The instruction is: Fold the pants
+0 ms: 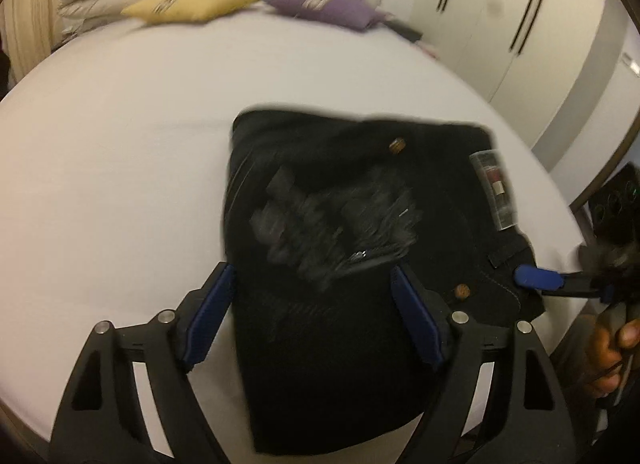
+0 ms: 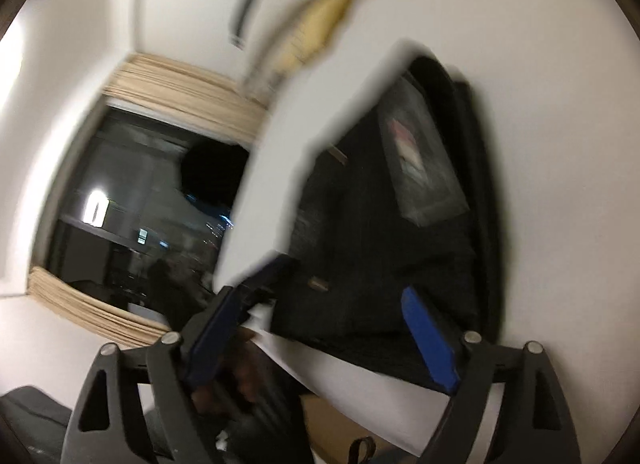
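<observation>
Item: black pants (image 1: 340, 232), lying as a compact folded bundle at the centre of the left wrist view, on a white bed (image 1: 120, 184). A waistband label (image 1: 494, 188) faces up at centre right of that view, with two brown buttons showing on the cloth. In the right wrist view the same bundle fills the centre right, blurred.

Left gripper (image 1: 312, 304): lower centre of the left wrist view, jaws spread wide above the near part of the bundle. Cloth lies between the fingers in the picture, but the pads do not pinch it; released.

Right gripper (image 2: 332, 328): lower centre of its own view, jaws apart, pads off the fabric; released. In the left wrist view one of its blue fingers lies at the right edge, just beside the bundle's corner.

Surroundings: a yellow cushion (image 1: 188, 4) and a purple cushion (image 1: 332, 8) at the top of the left wrist view; a dark window at left of the right wrist view.

Step, by judgement: the fold looks laid down and let go; the task appears nearly finished or at its last tidy.

Next move, by judgement: either draw both grippers clear without dragging the cloth, or press the loose corner at lower right flat. One more fold would need a fresh pinch on the near edge.
</observation>
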`<control>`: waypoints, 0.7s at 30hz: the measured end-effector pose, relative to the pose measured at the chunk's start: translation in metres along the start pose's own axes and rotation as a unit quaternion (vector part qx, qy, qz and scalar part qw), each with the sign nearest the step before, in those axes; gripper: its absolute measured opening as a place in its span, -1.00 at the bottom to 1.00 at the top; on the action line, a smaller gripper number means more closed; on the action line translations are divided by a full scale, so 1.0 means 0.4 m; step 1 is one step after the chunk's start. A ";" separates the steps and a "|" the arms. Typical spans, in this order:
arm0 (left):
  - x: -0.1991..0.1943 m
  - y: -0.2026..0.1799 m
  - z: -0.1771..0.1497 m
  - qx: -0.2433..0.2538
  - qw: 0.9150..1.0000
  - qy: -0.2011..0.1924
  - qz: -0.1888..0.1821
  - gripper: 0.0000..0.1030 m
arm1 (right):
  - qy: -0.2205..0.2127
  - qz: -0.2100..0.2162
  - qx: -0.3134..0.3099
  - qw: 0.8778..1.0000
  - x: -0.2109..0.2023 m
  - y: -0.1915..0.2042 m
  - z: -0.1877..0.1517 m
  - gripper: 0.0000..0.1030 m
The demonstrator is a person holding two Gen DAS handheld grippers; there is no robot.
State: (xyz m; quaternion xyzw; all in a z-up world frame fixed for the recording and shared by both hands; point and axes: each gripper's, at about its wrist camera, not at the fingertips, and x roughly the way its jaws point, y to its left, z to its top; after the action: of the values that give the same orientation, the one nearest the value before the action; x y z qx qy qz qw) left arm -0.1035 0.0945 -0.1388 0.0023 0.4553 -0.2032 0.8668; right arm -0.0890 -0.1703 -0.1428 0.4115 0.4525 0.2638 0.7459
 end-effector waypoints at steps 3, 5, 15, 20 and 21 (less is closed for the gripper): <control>-0.026 0.036 -0.023 -0.018 1.000 -0.004 0.000 0.54 | -0.023 0.009 -0.006 1.000 -0.049 -0.008 -0.016 0.33; -0.047 0.067 -0.026 -0.026 0.999 -0.008 0.021 0.54 | -0.028 -0.025 -0.006 0.999 -0.081 -0.010 -0.014 0.35; -0.138 0.186 0.031 -0.051 0.997 -0.031 0.058 1.00 | -0.057 -0.112 -0.045 0.991 -0.153 0.052 0.081 0.85; -0.060 0.202 0.066 -0.051 0.997 0.055 -0.004 1.00 | -0.013 -0.125 -0.001 0.992 -0.123 -0.063 0.107 0.85; -0.043 0.206 0.069 -0.063 0.995 0.070 -0.041 1.00 | -0.004 -0.120 0.013 0.993 -0.111 -0.085 0.118 0.85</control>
State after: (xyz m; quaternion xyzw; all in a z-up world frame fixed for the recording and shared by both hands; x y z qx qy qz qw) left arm -0.0613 0.1708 -0.1240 -0.0566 0.5265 -0.2087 0.8222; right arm -0.0663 -0.2396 -0.1395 0.3653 0.4989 0.1651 0.7684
